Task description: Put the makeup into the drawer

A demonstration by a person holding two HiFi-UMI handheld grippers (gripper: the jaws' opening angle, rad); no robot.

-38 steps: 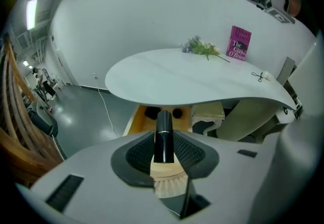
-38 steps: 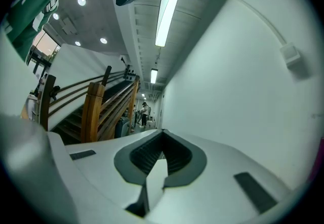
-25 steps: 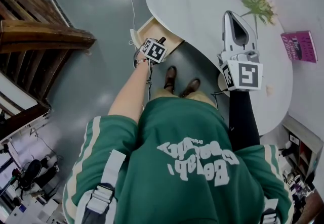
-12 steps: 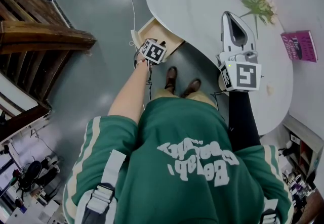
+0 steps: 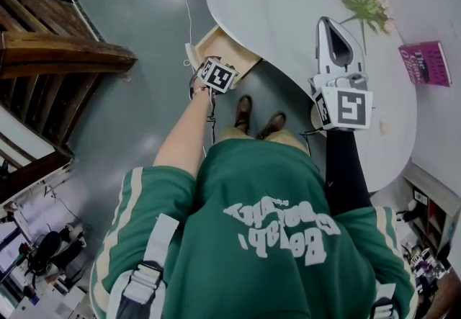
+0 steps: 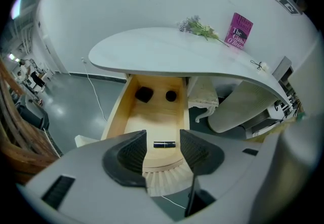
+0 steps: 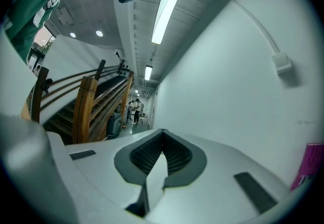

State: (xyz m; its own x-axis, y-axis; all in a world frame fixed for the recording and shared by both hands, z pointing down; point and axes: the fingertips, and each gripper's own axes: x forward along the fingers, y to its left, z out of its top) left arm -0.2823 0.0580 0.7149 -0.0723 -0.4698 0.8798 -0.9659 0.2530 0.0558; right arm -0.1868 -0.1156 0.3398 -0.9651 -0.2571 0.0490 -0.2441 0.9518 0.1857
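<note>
Makeup tube lies crosswise in the drawer, lower centre, untouched between the wide, just-opening jaws of our left gripper; our right gripper is closed and empty.

The left gripper's jaws have just been opening. They now stand apart over the drawer, and 1 small black tube lies flat on the drawer floor between them, with neither pad pressing on it.
</note>
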